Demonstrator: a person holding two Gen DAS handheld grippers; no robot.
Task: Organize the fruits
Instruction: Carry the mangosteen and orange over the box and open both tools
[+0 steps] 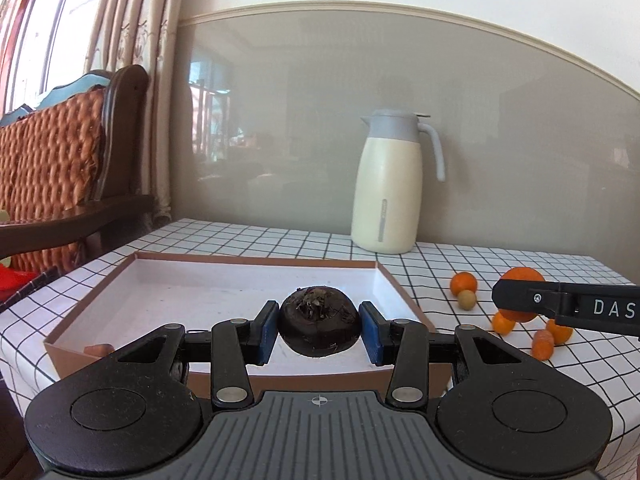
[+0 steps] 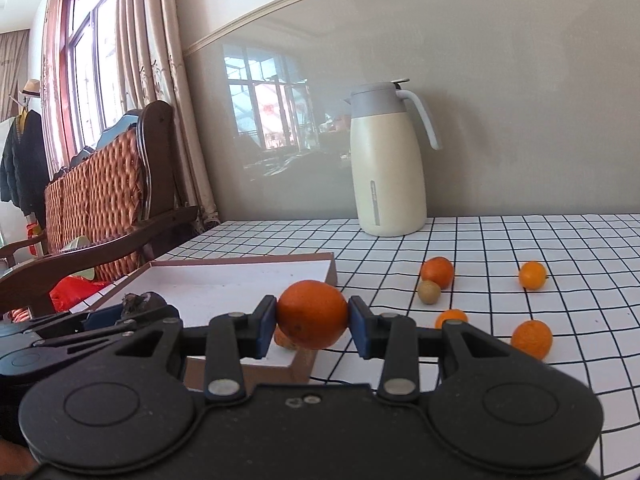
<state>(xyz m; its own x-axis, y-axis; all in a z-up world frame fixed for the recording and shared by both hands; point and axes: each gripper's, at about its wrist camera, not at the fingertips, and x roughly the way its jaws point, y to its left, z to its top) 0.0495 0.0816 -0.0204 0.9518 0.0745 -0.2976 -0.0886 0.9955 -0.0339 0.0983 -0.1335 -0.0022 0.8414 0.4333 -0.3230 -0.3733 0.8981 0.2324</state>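
Left tool [image 1: 319, 326] pinching dark fruit [image 1: 318, 321] over box [image 1: 248, 259]; right tool [image 2: 313, 329] pinching orange [image 2: 312, 313]; box apparently bare

The shallow box [image 1: 224, 280] lay mostly bare, open from above. At two o'clock of it, scattered oranges [image 2: 438, 271] crowded the checked tablecloth [image 2: 560, 240]; at twelve, near the wall, a tall jug [image 2: 386, 160] blocked passage.

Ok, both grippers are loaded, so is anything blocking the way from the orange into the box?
Nothing visible does. The right gripper holds the orange just over the near right corner of the open box, whose white floor is mostly bare. The left gripper, holding a dark fruit, hangs over the box's near edge on its left.
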